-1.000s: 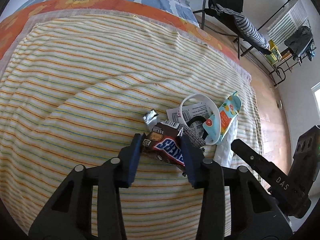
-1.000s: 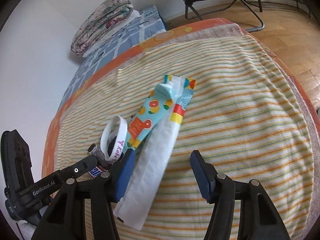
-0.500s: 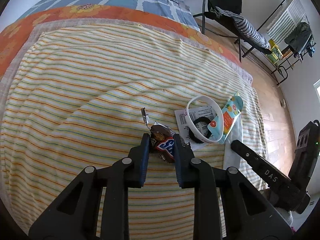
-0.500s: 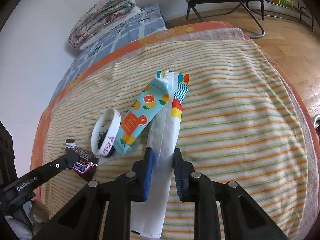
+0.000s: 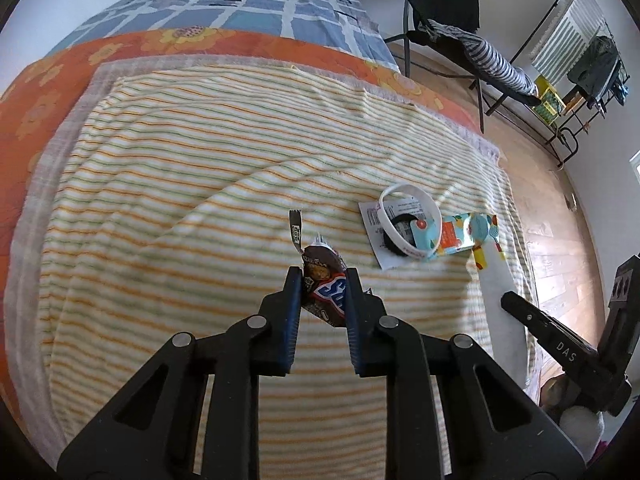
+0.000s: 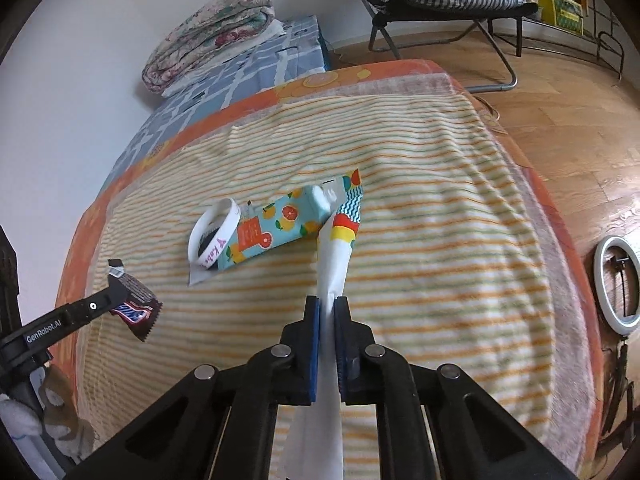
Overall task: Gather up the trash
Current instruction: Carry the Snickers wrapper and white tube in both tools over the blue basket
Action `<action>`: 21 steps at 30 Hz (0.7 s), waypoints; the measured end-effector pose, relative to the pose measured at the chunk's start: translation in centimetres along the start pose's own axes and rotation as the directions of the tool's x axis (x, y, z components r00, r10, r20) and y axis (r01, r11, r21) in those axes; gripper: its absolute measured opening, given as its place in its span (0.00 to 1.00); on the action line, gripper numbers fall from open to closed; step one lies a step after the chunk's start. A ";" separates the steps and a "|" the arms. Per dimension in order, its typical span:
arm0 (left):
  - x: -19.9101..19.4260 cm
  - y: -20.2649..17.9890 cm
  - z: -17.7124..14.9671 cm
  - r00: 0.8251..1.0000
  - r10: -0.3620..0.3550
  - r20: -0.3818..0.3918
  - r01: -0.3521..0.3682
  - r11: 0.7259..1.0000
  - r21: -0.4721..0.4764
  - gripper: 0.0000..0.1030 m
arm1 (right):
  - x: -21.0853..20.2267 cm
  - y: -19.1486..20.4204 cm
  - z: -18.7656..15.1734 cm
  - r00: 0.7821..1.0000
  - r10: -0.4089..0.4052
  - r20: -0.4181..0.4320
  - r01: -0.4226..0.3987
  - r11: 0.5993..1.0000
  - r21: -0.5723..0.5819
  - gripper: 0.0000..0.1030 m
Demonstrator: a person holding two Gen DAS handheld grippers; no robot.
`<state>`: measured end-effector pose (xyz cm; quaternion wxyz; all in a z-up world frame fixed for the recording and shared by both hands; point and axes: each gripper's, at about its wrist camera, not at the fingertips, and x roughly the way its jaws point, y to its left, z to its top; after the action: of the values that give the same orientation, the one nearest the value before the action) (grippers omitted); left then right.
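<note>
Right now both grippers hold trash above a bed covered w/ a striped blanket (image 5: 200, 184).

Left wrist view: left gripper (image 5: 320, 280) sits lower centre of frame, jaws narrow and clamped on a brown candy bar wrapper (image 5: 326, 288). Jaws have just been closing further, w/ the wrapper pinched between the blue pads. Wrapper's torn top end sticks up past the fingertips, a thin strip curling toward upper left; it looks lifted off the blanket. In the right wrist view the same wrapper (image 6: 136, 308) shows at left edge, hanging from the left gripper's finger, clear of the fabric.

Right wrist view: right gripper (image 6: 327, 308) at lower centre, jaws nearly together, pinching a long white wrapper (image 6: 334, 264) w/ a coloured end (red, yellow, blue waves). Wrapper runs from bottom of frame up through the pads to mid-frame; its coloured tip touches the blanket beside the other litter.

Left on the blanket, centre-left of that view: a turquoise fruit-print pouch (image 6: 280, 220), a white wristband (image 6: 214, 232) standing on edge just left of it, and a white paper slip (image 5: 376, 220) under them. Same cluster shows right of centre in left wrist view.

Background: folded quilt (image 6: 212, 36) upper left, folding chair (image 6: 440, 4) upper right, wood floor (image 6: 580, 120) at right.
</note>
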<state>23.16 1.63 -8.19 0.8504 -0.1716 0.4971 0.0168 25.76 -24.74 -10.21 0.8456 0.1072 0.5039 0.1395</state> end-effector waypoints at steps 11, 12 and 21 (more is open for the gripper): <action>-3.9 -0.1 -2.5 1.000 -0.004 0.019 0.003 0.999 0.040 0.10 | -5.6 -0.5 -2.3 0.997 -0.030 0.067 0.033 0.999 -0.038 0.04; -4.2 -0.1 -2.7 1.000 -0.003 0.020 0.003 0.999 0.042 0.10 | -6.2 -0.4 -2.6 0.997 -0.030 0.075 0.033 0.998 -0.046 0.04; -8.0 0.5 -5.5 0.999 -0.024 0.039 0.021 0.998 0.060 0.10 | -10.4 1.9 -5.6 0.994 0.045 0.102 -0.032 0.991 -0.128 0.04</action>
<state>14.39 1.55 -3.98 0.8649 -0.1516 0.4785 -0.0042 15.89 -26.35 -3.68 0.8730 0.0703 0.4470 0.1817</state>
